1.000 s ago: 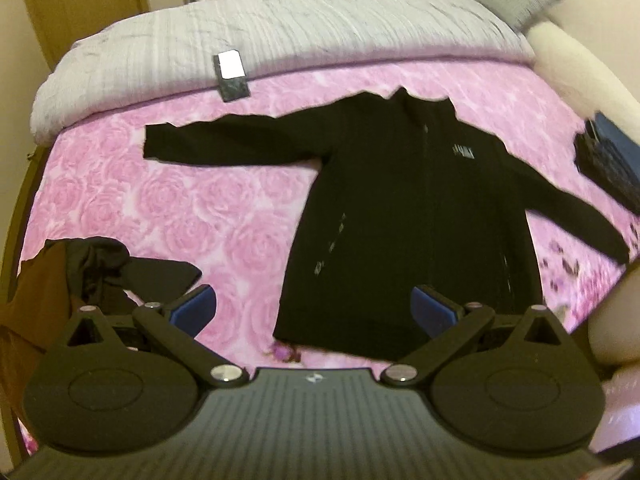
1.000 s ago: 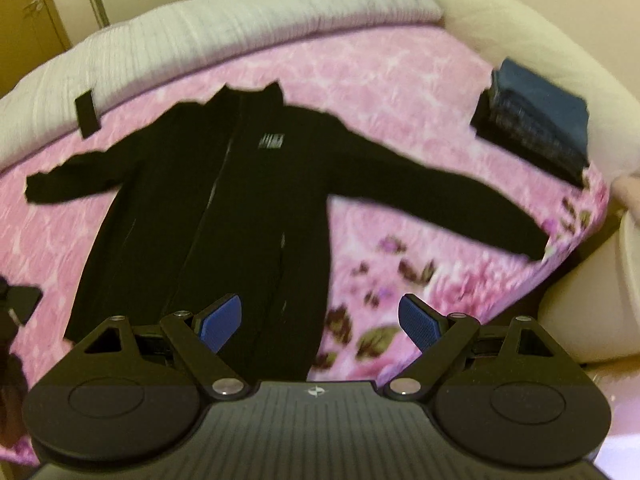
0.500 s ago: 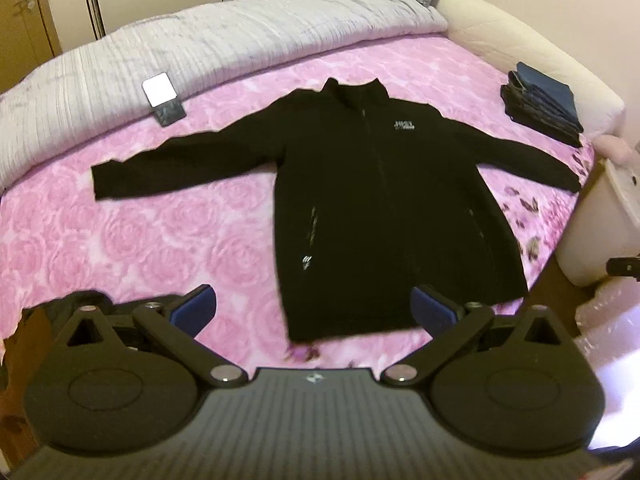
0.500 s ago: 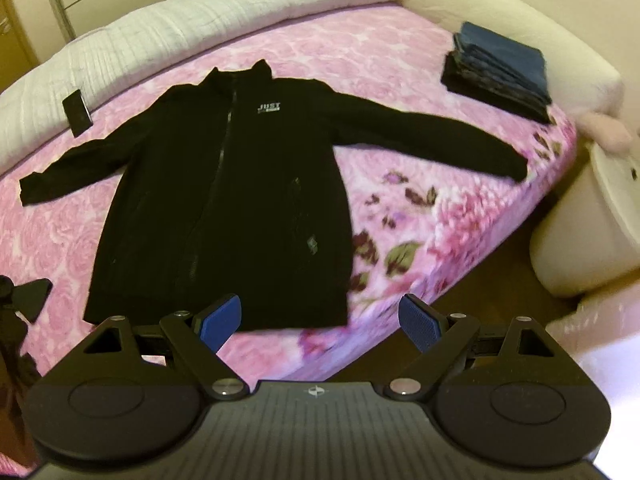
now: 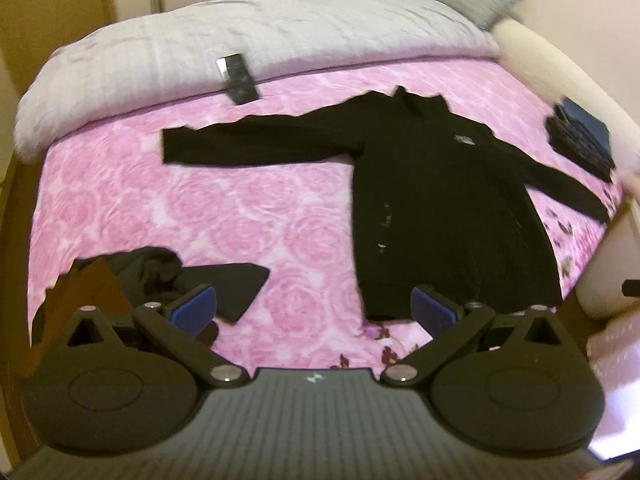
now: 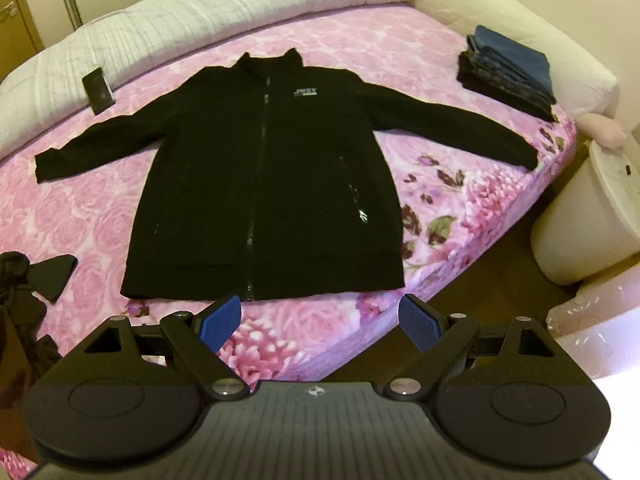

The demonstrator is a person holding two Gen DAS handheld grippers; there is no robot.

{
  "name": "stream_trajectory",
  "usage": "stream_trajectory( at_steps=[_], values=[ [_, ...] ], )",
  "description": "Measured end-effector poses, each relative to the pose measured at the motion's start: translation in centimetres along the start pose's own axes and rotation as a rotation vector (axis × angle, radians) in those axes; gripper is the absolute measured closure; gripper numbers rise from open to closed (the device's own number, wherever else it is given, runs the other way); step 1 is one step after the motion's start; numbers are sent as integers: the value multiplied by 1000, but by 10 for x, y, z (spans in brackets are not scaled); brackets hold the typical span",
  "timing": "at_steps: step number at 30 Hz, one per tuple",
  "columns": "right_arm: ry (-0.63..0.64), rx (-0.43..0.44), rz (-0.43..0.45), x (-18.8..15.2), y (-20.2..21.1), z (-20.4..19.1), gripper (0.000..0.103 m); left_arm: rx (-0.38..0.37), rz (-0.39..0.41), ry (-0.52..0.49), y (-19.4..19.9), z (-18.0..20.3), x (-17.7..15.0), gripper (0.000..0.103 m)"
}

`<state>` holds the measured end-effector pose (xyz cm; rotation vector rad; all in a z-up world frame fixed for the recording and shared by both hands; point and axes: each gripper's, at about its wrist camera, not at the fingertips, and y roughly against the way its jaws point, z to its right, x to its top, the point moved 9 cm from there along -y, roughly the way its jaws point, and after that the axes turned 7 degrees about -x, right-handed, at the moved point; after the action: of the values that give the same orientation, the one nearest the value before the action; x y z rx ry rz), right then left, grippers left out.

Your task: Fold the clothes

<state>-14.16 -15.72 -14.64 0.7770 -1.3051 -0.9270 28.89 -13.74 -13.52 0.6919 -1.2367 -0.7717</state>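
Observation:
A black zip jacket [image 6: 264, 184] lies flat and face up on the pink rose-patterned bed [image 6: 400, 56], both sleeves spread out, collar away from me. It also shows in the left wrist view [image 5: 440, 200], to the right of centre. My right gripper [image 6: 320, 320] is open and empty, held above the bed's near edge just short of the jacket's hem. My left gripper [image 5: 312, 308] is open and empty, above the bed to the left of the hem.
A pile of dark and brown clothes [image 5: 132, 280] lies at the near left. A stack of folded dark and blue clothes [image 6: 508, 68] sits at the far right. A phone [image 6: 98, 90] lies by the grey-white duvet [image 6: 200, 8]. A cream stool [image 6: 592, 216] stands beside the bed.
Both grippers have pulled back from the jacket and stayed open. The left view has swung left, so the jacket sits further right and the clothes pile shows more. The jacket has not moved.

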Motion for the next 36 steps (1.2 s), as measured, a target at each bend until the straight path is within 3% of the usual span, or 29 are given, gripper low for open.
stream_trajectory(
  at_steps=[7, 12, 15, 18, 23, 24, 25, 27, 36],
  values=[
    [95, 96, 87, 35, -16, -28, 15, 77, 23, 140, -4, -50, 14, 1],
    [270, 152, 129, 55, -25, -88, 15, 108, 38, 234, -17, -99, 32, 1],
    [352, 194, 174, 70, -24, -129, 15, 87, 58, 280, -38, -138, 55, 1],
    [434, 236, 219, 85, -23, -171, 15, 41, 88, 321, -69, -178, 85, 1],
    [493, 217, 311, 119, -30, -226, 15, -98, 168, 446, -151, -244, 131, 7],
    [501, 211, 328, 126, -32, -236, 15, -117, 187, 477, -169, -256, 137, 15],
    [508, 205, 346, 133, -33, -246, 15, -127, 193, 507, -187, -266, 141, 32],
    [508, 196, 354, 145, -41, -255, 15, -137, 190, 566, -225, -283, 147, 43],
    [516, 114, 288, 178, -106, -268, 15, -142, 202, 765, -348, -331, 146, 41]
  ],
)
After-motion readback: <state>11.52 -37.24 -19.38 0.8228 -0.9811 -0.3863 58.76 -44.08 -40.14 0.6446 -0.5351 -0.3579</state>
